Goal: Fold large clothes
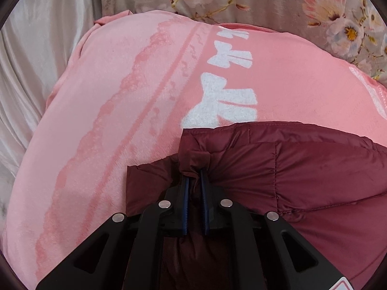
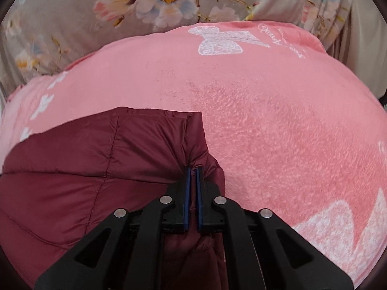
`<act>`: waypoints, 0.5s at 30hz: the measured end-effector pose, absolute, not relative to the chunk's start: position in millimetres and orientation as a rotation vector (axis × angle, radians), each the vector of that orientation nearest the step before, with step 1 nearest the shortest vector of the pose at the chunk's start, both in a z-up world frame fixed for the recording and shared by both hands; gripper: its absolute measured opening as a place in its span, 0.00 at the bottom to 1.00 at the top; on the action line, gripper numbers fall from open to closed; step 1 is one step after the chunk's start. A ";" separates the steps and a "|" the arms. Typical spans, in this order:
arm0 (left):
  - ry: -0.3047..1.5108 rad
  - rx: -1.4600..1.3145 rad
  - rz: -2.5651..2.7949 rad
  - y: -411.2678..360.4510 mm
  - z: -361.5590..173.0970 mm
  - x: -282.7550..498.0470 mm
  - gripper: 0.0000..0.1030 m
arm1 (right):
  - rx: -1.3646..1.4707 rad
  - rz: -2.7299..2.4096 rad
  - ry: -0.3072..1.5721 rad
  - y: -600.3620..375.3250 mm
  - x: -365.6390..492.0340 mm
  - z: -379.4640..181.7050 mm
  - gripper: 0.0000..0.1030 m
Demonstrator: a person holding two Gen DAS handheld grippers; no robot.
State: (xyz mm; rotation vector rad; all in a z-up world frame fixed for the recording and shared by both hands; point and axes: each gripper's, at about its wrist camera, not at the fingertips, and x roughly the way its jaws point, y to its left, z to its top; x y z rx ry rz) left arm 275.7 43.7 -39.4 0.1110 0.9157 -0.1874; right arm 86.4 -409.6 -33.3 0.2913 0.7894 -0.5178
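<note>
Both grippers [image 1: 195, 172] [image 2: 192, 169] pinching jacket [image 1: 302, 169] (jaws nearly closed)

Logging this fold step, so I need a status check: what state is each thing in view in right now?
Left gripper: jaws shut on jacket fabric.
Right gripper: jaws shut on jacket fabric.
Maroon quilted jacket: pinched at two edges, lying on the blanket.
Pink blanket: spread flat.
Floral sheet: spread out, partly covered by the blanket.

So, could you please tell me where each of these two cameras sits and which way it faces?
Left wrist: on the left gripper, looking down its fingers at the maroon jacket it pinches, on the pink blanket.
Right wrist: on the right gripper, angled down at the jacket's other edge; only black fingers show.
Shared: jacket, blanket, floral sheet.
</note>
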 end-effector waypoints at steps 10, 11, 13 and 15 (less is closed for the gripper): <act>0.688 0.125 -0.110 45.7 57.4 233.9 0.28 | 0.166 -0.383 0.601 -336.0 74.9 52.9 0.16; 0.687 0.123 -0.153 36.3 64.2 229.9 0.28 | 0.149 -0.329 0.607 -318.1 85.2 54.6 0.16; 0.711 0.129 -0.268 3.7 71.5 220.5 0.28 | 0.146 -0.235 0.628 -289.8 103.1 53.7 0.15; 0.753 0.130 -0.362 -25.4 65.9 216.2 0.28 | 0.143 -0.153 0.665 -263.6 123.2 44.8 0.15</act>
